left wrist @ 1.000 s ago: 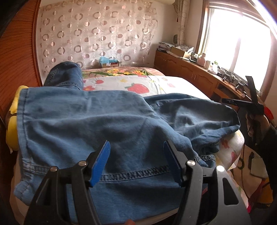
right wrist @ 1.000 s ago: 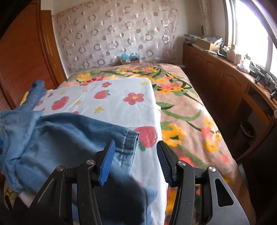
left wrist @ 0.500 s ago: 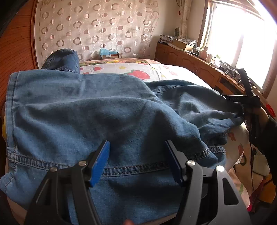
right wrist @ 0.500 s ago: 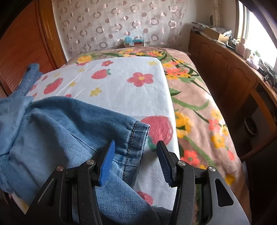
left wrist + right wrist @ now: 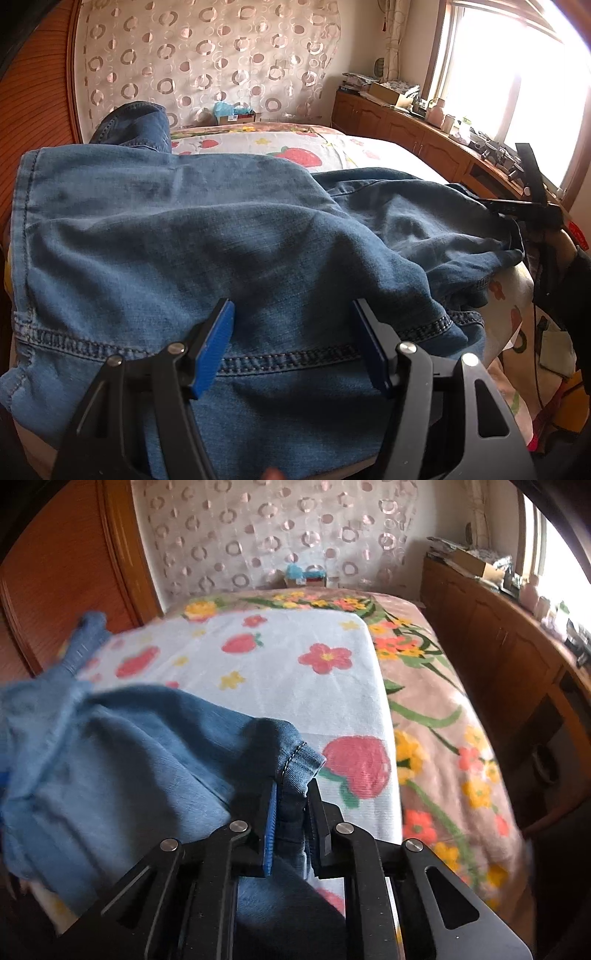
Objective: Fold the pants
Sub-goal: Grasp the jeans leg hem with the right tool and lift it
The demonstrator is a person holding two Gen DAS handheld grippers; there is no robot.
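Blue denim pants [image 5: 207, 243] lie spread and rumpled across the near end of the bed; they also show in the right wrist view [image 5: 122, 760]. My left gripper [image 5: 293, 347] is open, its blue pads hovering just above a stitched seam of the pants. My right gripper [image 5: 290, 812] is shut on a hemmed cuff [image 5: 295, 760] of the pants. The right gripper also shows in the left wrist view [image 5: 524, 210], at the far right edge of the denim.
A white strawberry-print sheet [image 5: 280, 672] covers the bed over a floral blanket [image 5: 443, 716]. A wooden headboard [image 5: 62, 572] stands at the left. A wooden sideboard [image 5: 417, 136] with clutter runs under the window at the right. A curtain [image 5: 207, 62] hangs behind.
My right gripper has closed on the pant cuff; it was open around it before. My left gripper has stayed open and low over the denim seam.
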